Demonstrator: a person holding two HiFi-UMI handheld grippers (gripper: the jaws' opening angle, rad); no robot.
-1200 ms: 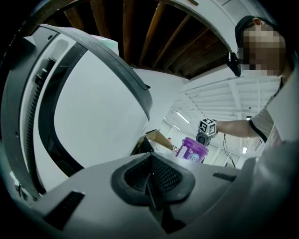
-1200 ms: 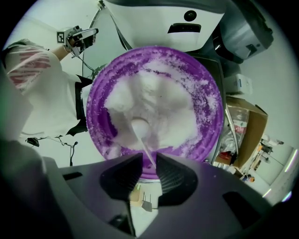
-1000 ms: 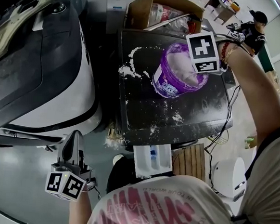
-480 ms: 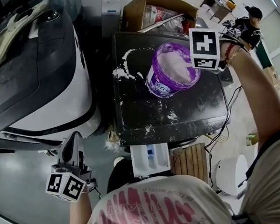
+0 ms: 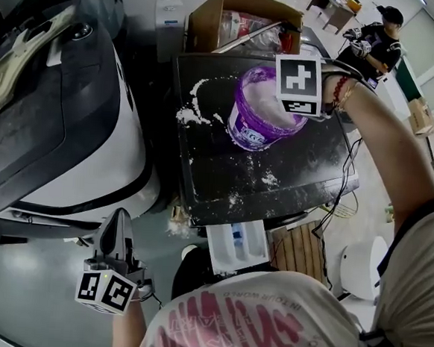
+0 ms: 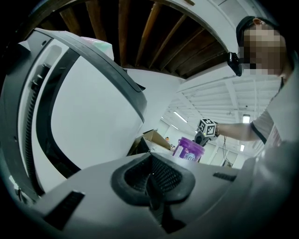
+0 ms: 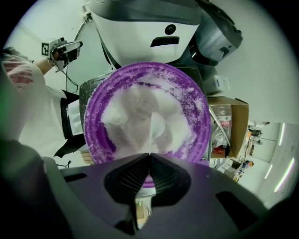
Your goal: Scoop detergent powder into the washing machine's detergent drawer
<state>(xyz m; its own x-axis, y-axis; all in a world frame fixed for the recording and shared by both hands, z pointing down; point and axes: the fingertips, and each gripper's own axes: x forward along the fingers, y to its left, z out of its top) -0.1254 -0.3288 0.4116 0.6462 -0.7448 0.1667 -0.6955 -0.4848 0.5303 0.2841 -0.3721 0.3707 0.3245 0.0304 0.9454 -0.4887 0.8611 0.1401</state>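
Observation:
A purple detergent tub (image 5: 252, 130) full of white powder (image 7: 126, 112) stands on a black top (image 5: 277, 174). My right gripper (image 5: 286, 108) reaches down into the tub from its right side, under its marker cube. In the right gripper view the jaws (image 7: 149, 155) are shut on the thin handle of a white scoop (image 7: 157, 128) lying in the powder. The white detergent drawer (image 5: 235, 245) stands pulled out below the black top's front edge. My left gripper (image 5: 117, 219) hangs low at the left, away from all this, shut with nothing in it (image 6: 150, 176).
The white and dark washing machine (image 5: 122, 146) fills the left side. Spilled powder (image 5: 190, 114) streaks the black top. A cardboard box (image 5: 244, 18) stands behind the tub. A wooden crate (image 5: 297, 250) and a white stool (image 5: 359, 266) sit right of the drawer. A person (image 5: 377, 39) stands far back.
My right gripper has moved left from the tub's right rim to over the powder. The left gripper has stayed where it was.

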